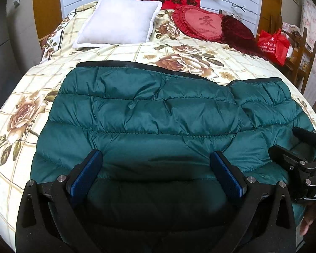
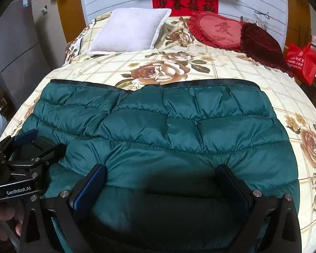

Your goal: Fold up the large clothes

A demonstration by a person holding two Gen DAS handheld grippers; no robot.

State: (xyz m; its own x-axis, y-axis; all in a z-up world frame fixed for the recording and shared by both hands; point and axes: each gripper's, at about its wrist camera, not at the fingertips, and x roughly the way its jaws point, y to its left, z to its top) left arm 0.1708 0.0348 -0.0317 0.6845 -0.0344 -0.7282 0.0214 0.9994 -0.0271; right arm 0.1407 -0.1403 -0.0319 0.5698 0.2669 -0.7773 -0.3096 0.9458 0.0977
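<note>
A dark green quilted puffer jacket (image 1: 149,113) lies flat across the near part of the bed, its black-trimmed hem toward the pillows; it also fills the right wrist view (image 2: 158,130). My left gripper (image 1: 157,158) is open, its blue-padded fingers (image 1: 88,168) spread just above the jacket's near edge, holding nothing. My right gripper (image 2: 161,172) is open too, over the jacket's near edge to the right. Each gripper shows in the other's view: the right one (image 1: 301,147) at the right edge, the left one (image 2: 33,145) at the left edge.
The bed has a cream floral bedspread (image 1: 120,57). At its head lie a white pillow (image 1: 118,21), a red heart cushion (image 1: 200,23) and a dark red cushion (image 1: 238,31). A red bag (image 1: 273,44) sits on a wooden chair to the right.
</note>
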